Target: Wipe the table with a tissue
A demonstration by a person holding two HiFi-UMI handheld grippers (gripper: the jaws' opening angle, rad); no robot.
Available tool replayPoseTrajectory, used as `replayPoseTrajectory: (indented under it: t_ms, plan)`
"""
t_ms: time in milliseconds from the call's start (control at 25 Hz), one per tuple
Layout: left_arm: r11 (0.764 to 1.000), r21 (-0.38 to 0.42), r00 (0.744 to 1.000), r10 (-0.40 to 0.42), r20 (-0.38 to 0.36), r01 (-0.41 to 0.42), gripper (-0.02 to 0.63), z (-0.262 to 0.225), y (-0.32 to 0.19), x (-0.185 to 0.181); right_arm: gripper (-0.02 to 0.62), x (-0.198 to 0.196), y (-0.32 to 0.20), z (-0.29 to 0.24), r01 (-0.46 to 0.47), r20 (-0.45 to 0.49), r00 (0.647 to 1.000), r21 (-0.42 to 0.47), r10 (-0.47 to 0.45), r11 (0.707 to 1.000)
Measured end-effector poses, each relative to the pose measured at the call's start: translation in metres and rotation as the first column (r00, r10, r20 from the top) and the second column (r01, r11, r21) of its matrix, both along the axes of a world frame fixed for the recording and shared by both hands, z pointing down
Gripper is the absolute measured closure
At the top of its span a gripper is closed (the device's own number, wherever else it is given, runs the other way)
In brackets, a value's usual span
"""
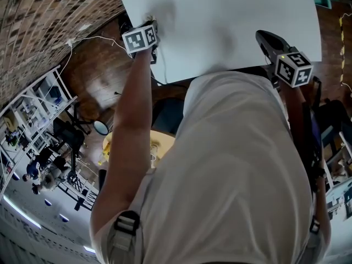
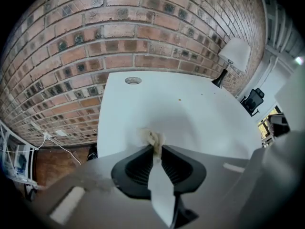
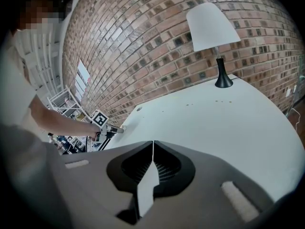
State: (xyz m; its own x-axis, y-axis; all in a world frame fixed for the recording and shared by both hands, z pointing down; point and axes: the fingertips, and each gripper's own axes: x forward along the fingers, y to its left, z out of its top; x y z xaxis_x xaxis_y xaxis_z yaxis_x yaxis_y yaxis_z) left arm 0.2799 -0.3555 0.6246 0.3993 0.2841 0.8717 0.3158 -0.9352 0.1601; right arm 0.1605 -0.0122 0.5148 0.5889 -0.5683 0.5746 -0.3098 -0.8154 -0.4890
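here the left tool pinches the crumpled tissue near the left edge of the tabletop, which stretches ahead and rightward; the right tool is pressed together, empty

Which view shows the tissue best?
Left gripper view: the crumpled tissue sits pinched at the tips of the left gripper, with the table behind it. In the head view the gripper hides it. The right gripper view shows that gripper far off at the table edge; the tissue is too small to make out.
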Motion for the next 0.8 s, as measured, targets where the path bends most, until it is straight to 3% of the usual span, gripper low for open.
replayPoseTrajectory:
  t_ms: [520,800]
  plan:
    - [0.994,-0.022,0.994,0.111,-0.009,-0.111,0.541,-0.002,0.019,-0.006,0.581,-0.012,-0.026,-0.005,-0.001,-0.014,1.000,-0.020,0.001,1.000]
    - [0.956,-0.010,0.955,0.294,0.028,-0.293,0.541,0.001,0.052,-0.024,0.581,-0.018,-0.047,-0.009,0.013,-0.030,0.999,-0.031,-0.014,0.999]
